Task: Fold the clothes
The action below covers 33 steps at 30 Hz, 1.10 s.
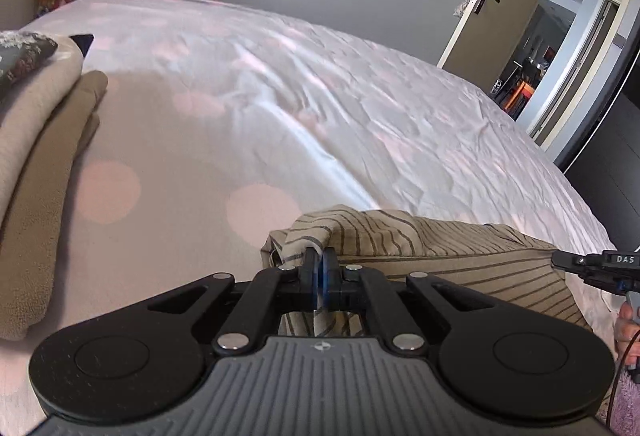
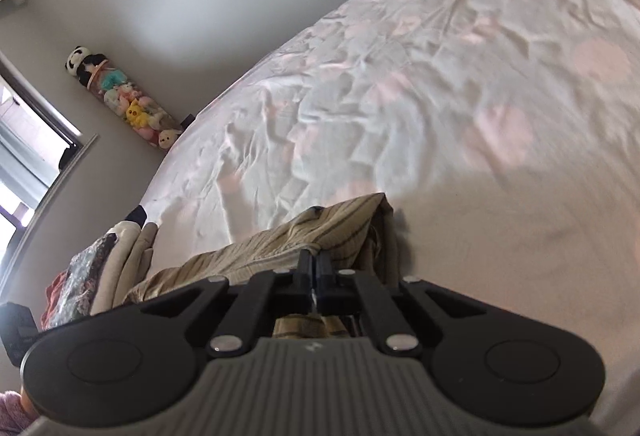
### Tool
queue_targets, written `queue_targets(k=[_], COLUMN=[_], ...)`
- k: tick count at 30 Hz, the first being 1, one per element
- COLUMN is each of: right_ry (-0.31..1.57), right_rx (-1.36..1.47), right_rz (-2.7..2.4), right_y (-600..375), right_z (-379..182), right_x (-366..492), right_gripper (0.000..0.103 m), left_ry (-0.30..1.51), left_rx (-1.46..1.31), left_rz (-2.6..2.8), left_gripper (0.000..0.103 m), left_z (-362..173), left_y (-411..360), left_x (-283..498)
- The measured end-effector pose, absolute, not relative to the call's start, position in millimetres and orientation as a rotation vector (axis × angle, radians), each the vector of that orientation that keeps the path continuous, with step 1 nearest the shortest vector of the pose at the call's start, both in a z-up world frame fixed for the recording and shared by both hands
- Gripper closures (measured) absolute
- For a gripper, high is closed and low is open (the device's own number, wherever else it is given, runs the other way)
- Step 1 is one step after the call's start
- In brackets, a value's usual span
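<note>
Left gripper (image 1: pixel 320 260) pinched shut on a corner of the striped garment (image 1: pixel 460 256); right gripper (image 2: pixel 315 264) likewise clamped on the same cloth's other end; garment stretched low across the near edge of the bed (image 1: pixel 320 96); folded clothes (image 1: pixel 36 156) stacked left.

The white letters "DAS" are showing on the black right gripper (image 1: pixel 560 261), at the right edge of the left wrist view. No other words or numbers are showing clearly enough to read.
</note>
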State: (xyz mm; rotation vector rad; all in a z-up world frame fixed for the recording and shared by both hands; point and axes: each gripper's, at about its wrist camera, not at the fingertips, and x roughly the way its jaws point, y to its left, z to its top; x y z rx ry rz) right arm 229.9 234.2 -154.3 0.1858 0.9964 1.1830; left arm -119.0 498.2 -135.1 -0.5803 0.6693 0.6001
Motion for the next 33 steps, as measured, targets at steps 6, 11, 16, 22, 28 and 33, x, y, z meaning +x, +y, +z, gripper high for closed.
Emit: queue_targets(k=[6, 11, 16, 22, 28, 33], right_ry=[1.085, 1.129, 1.063, 0.962, 1.104, 1.221], right_rx=[0.119, 0.067, 0.126, 0.178, 0.083, -0.114], right_rz=[1.120, 1.068, 0.952, 1.012, 1.060, 0.949], right_y=[250, 255, 233, 222, 234, 246], right_z=[-179, -189, -177, -147, -150, -174], right_x=[237, 238, 244, 226, 174, 160], right_gripper=[0.101, 0.100, 0.092, 0.092, 0.092, 0.092], left_ry=[0.695, 0.765, 0.716, 0.618, 0.726, 0.947], left_rx=[-0.540, -0.562, -0.598, -0.620, -0.623, -0.619], left_rz=[0.623, 0.655, 0.763, 0.695, 0.483, 0.519], left_gripper=[0.102, 0.100, 0.080, 0.080, 0.082, 0.095], left_z=[-145, -161, -145, -111, -112, -150], left_y=[504, 508, 506, 480, 435, 429], left_x=[-113, -108, -128, -132, -104, -93])
